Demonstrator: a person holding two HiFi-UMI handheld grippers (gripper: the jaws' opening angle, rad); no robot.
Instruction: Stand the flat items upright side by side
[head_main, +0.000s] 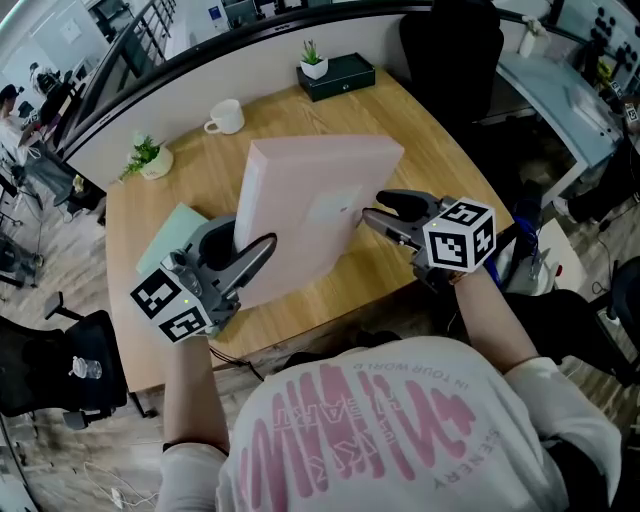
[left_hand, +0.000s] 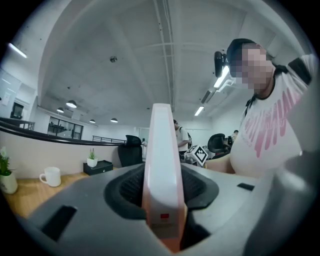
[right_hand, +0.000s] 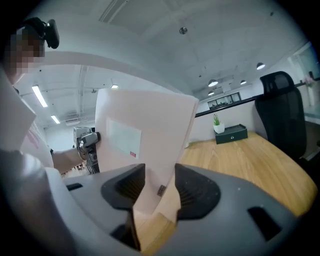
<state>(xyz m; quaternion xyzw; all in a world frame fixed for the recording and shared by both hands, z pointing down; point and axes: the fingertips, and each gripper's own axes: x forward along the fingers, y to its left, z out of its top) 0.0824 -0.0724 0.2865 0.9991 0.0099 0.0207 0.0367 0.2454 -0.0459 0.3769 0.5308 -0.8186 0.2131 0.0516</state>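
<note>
Pink box (head_main: 310, 200) being stood upright
Left gripper (head_main: 262, 250) and right gripper (head_main: 375, 218) are pinching opposite edges; best seating its base flat before releasing.

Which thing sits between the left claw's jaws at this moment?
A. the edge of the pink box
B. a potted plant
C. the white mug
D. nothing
A: in the left gripper view the pink box stands on edge between the pads of the left claw, which press on it from both sides.
</note>
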